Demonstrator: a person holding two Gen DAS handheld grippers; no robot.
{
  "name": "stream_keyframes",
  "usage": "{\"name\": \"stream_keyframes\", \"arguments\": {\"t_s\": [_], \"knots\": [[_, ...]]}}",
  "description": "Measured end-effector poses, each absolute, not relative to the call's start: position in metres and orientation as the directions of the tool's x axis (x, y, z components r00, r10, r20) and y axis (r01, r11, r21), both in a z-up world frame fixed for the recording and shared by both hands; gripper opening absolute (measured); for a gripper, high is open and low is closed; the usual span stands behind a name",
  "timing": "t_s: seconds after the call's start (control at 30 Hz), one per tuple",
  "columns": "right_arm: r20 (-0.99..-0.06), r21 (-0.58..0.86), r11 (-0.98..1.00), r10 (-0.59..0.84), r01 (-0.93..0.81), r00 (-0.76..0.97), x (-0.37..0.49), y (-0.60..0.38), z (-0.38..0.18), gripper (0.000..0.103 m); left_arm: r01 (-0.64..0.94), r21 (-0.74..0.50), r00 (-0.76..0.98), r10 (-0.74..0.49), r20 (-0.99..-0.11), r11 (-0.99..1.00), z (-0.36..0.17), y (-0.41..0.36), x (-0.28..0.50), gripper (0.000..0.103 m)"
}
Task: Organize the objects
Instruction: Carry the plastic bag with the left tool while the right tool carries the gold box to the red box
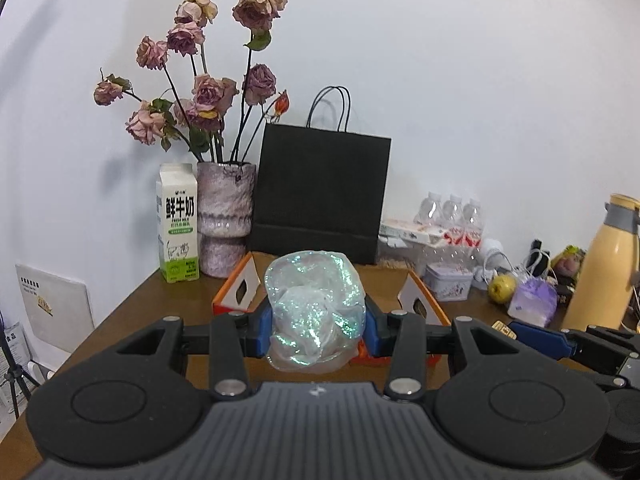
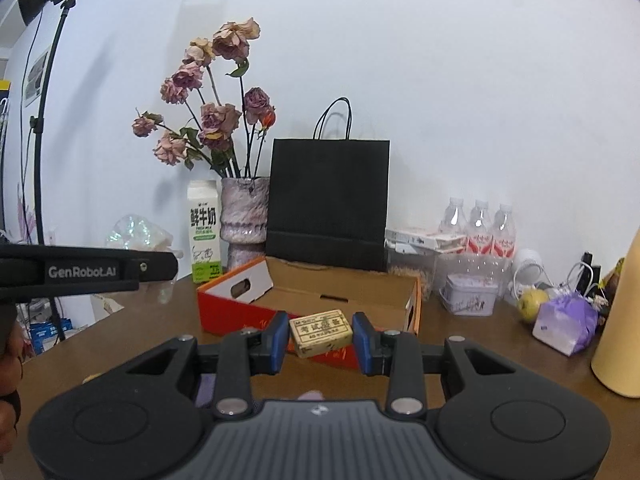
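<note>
Our left claw [image 1: 318, 330] is closed partway on a crumpled ball of clear iridescent cellophane [image 1: 316, 312], its blue pads [image 1: 264, 330] pressing the film in from both sides. The film is thin, wrinkled and glinting green and pink, bulging above and below the pads. It hangs above the near wall of the shallow orange cardboard box with cut-out handles [image 1: 234, 294], which sits on the brown wooden counter [image 1: 132, 320].

Our right claw [image 2: 320, 340] has its jaws set about as wide as a small yellowed rectangular tin with printed characters [image 2: 321, 333], a blue pad [image 2: 280, 338] at either end (whether the pads truly press the tin, we cannot tell). The tin is scuffed and worn at its edges, and it lies in front of the box's red outer wall [image 2: 240, 316]. From this view the box's inside is plain brown card.

At 12 o'clock behind the box stands a matte black paper bag with cord handles [image 1: 320, 200]. At 11 o'clock are a mottled pink ceramic vase [image 1: 224, 220] of dried, drooping roses [image 1: 200, 92] and a white-and-green milk carton [image 1: 178, 228]. Toward 2 o'clock we see three clear plastic bottles with red labels [image 2: 480, 228], a small pale lidded tin [image 2: 470, 294], a yellow-green apple [image 2: 530, 304], a purple wrapped packet [image 2: 564, 322] and a tall cream-yellow flask [image 1: 604, 264] at 3 o'clock. In the right view the other gripper's black body [image 2: 88, 268] crosses at 9 o'clock, hiding part of the counter's far edge.
</note>
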State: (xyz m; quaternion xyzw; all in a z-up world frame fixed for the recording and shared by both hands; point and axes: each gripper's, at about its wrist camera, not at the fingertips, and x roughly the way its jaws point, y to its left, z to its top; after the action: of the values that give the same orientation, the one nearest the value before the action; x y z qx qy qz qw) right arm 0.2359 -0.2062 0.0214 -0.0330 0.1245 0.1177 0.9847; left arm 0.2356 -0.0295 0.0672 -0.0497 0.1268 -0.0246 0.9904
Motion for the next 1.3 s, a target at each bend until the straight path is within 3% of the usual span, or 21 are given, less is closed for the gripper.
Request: {"name": "stream_keyframes", "arguments": {"t_s": [0.87,1.3], "knots": [[-0.257,0.008,0.974,0.220,-0.225,0.941,0.378,-0.188,0.032,0.033,-0.131,-0.143,0.970,0.097,-0.223,0.981,0.080,-0.035,0.373,0.043],[-0.327,0.019,0.976,0.210,-0.215,0.921,0.443,-0.180,0.016,0.033,-0.173,-0.118,0.942,0.129,-0.310,0.978,0.057,-0.031,0.438,0.043]]}}
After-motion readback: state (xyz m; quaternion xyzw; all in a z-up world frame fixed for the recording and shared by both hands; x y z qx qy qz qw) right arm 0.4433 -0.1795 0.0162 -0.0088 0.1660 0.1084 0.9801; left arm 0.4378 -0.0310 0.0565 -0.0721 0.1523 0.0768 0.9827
